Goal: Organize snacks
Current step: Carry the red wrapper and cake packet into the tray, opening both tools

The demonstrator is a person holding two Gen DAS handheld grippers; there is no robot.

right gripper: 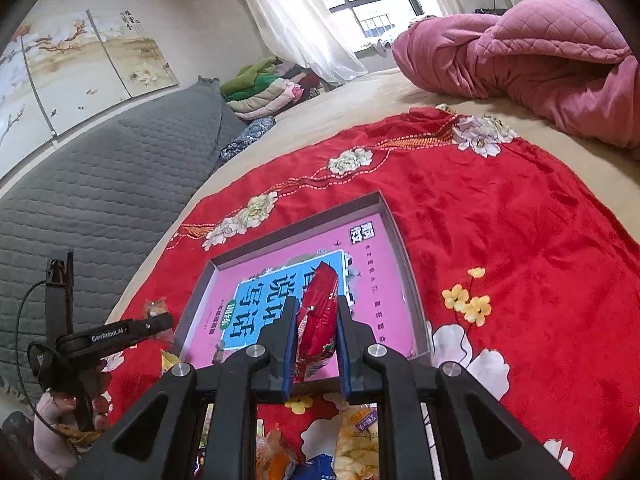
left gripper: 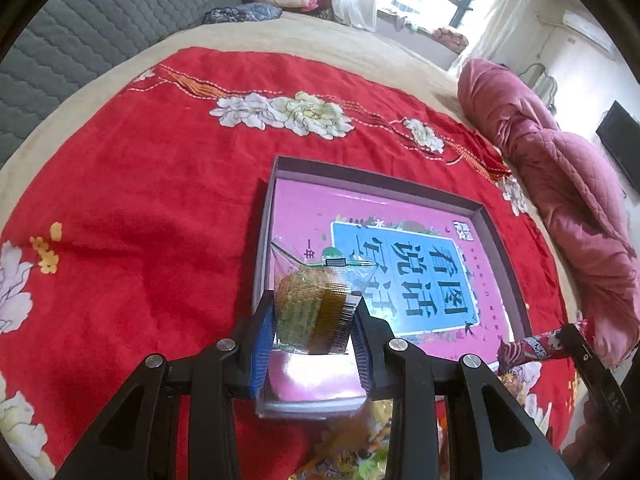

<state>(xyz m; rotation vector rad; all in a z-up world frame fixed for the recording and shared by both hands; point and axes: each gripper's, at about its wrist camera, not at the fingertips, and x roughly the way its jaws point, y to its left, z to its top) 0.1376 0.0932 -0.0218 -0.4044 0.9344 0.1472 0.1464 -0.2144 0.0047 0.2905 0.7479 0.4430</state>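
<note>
Both tools hang over the shallow box point(left gripper: 496, 236) that lies on the red flowered cloth point(left gripper: 152, 184) spread across the bed, a pink book cover point(left gripper: 320, 208) lining its floor.

The left tool point(left gripper: 314, 320) pinches a clear-wrapped cake point(left gripper: 308, 312) between its blue pads point(left gripper: 262, 344), holding it just above the near left part of the box. The wrapper looks thin and slick, and the cake inside is probably soft and crumbly, so a light squeeze across its middle seems right; the loose sealed flap at the top would likely slip or tear if taken alone.

The right tool point(right gripper: 318, 320) is pressed together on a red snack packet point(right gripper: 320, 308), gripped near its lower half with the free end standing up over the box. It is thin, light and floppy, likely crinkly foil, so the free end will droop once tilted.

More wrapped snacks point(right gripper: 356, 436) lie in a heap on the cloth at the near edge, below the tools. Those puffy bags look light and air-filled; taking one by a crimped seam or across the narrow side seems safer than crushing the middle.
</note>
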